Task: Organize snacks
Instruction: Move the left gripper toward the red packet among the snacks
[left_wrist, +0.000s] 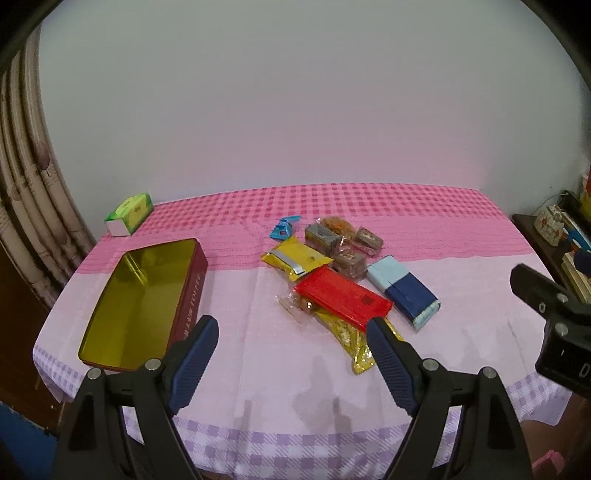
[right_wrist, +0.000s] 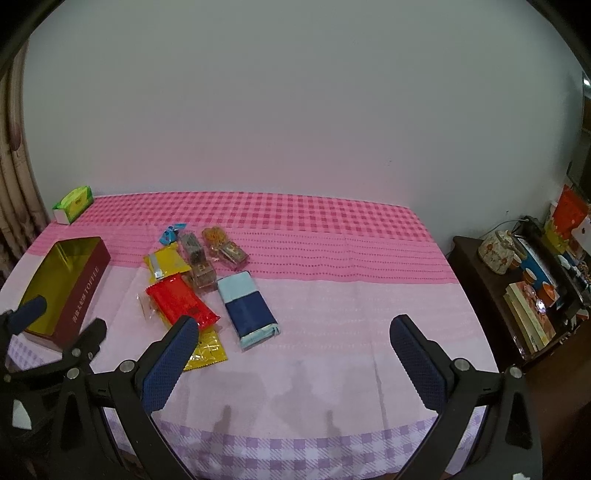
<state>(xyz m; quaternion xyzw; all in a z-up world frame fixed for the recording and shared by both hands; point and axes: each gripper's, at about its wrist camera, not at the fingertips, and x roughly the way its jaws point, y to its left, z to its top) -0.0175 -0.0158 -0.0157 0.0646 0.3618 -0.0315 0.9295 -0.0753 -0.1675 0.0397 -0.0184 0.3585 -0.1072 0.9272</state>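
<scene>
Left to right: open tin (left_wrist: 138, 299) sits far left on the table (left_wrist: 280, 373), nothing in it. Snack pile mid-table: yellow packet (left_wrist: 295, 258), red packet (left_wrist: 343, 299) lying over a gold wrapper (left_wrist: 351, 341), blue box (left_wrist: 402, 291) just right of it. Left gripper (left_wrist: 291, 339) wide open, holding nothing, above the near edge. Right gripper (right_wrist: 291, 343) also wide open, nothing held. Likely step: first pick. Best take the red packet on top, pinch across its short width, carry low to the tin.
</scene>
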